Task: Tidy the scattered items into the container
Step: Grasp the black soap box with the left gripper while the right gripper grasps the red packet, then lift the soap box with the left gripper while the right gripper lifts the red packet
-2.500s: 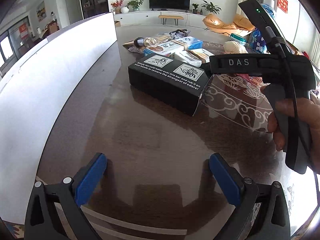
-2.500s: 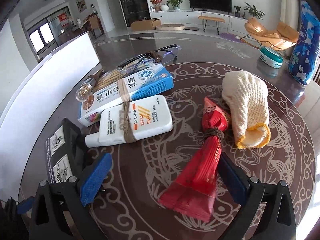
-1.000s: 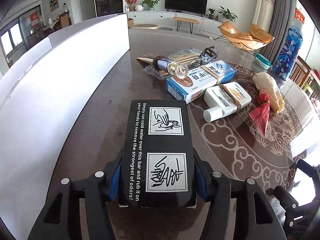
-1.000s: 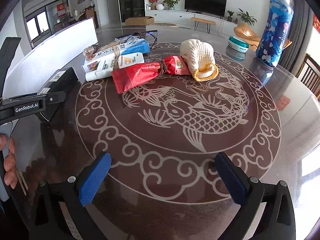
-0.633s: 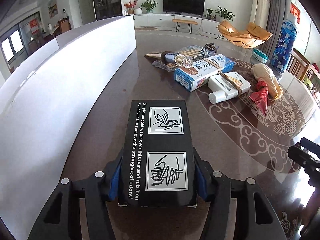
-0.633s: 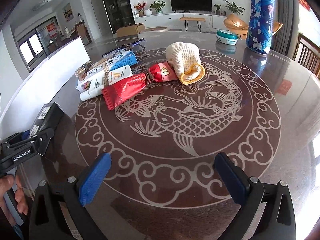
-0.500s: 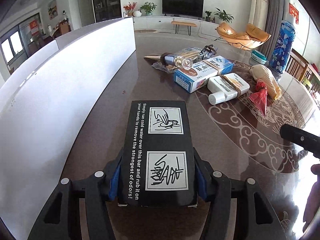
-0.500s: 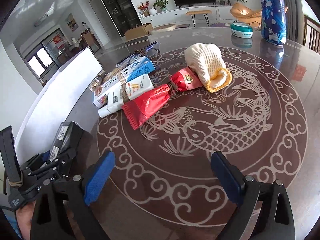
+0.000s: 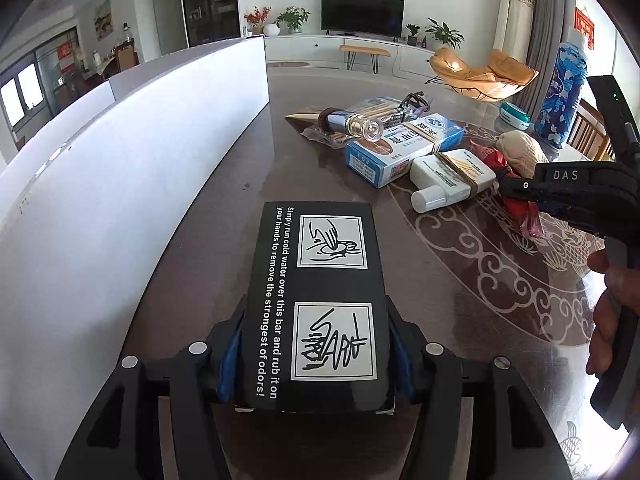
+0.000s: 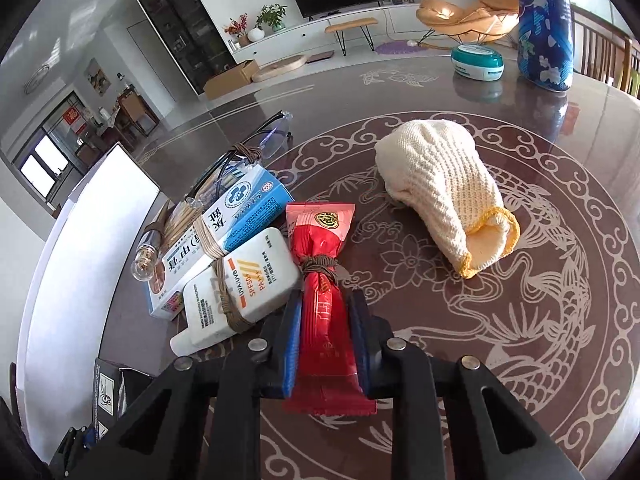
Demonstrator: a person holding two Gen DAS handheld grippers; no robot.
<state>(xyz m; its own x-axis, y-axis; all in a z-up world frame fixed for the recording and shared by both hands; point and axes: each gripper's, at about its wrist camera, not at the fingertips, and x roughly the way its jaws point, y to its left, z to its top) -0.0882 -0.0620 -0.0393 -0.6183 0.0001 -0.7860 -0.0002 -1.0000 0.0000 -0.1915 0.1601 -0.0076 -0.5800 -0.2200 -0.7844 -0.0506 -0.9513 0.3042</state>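
My left gripper (image 9: 316, 354) is shut on a black box (image 9: 316, 300) with white print, held beside the long white container wall (image 9: 120, 184). My right gripper (image 10: 326, 340) is shut on a red packet (image 10: 322, 292) tied with brown cord, which lies on the table. Left of it lie a white sunscreen bottle (image 10: 244, 292) and a blue-and-white medicine box (image 10: 224, 232), both tied with cord. A cream knitted glove (image 10: 444, 192) lies to the right. In the left wrist view the right gripper (image 9: 516, 188) sits over the red packet (image 9: 524, 216).
A small glass bottle (image 10: 146, 260), bundled sticks and glasses (image 10: 268, 136) lie behind the medicine box. A teal tub (image 10: 476, 62) and a tall blue pack (image 10: 542, 24) stand at the far table edge. The dark round table (image 10: 520, 340) has a fish pattern.
My right gripper moved forward to the red packet and closed on it. My left gripper keeps hold of the black box, which it grasped earlier.
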